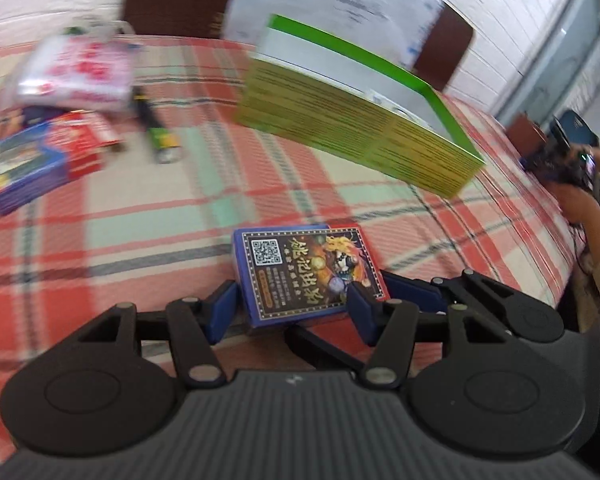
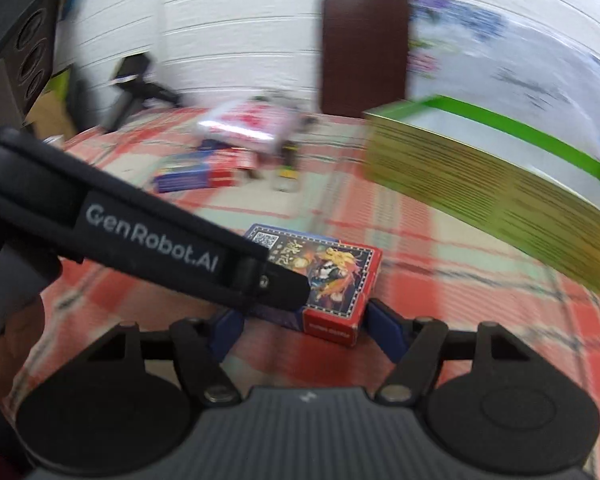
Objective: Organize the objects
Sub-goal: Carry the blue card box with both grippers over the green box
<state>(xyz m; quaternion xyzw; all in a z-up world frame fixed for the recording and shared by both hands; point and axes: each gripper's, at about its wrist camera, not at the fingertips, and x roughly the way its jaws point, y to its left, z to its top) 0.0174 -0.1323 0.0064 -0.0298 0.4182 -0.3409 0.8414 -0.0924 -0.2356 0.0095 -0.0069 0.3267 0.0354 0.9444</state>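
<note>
**A:** How far along am I?

**B:** Early, I'd judge. My left claw (image 1: 290,308) has its blue pads pressed on both sides of the card box (image 1: 300,276), which lies on the checked tablecloth (image 1: 140,240) right between my fingers. Ahead and to my right stands the open green-rimmed box (image 1: 360,120); I can't see anything inside it.

**A:** And what's left?

**B:** Far ahead to my left lie the blue and red packs (image 1: 40,160), a white and red pouch (image 1: 76,76) and a dark tube (image 1: 156,132), all loose. Those seem still to be sorted.

**A:** My right claw (image 2: 300,328)?

**B:** Partly open around the same card box, pads just clear of its near end, holding nothing.

**A:** Any writing?

**B:** A QR code and Chinese characters on the card box, too small for me to read. "GenRobot.AI" shows on the left tool in the right wrist view.
</note>
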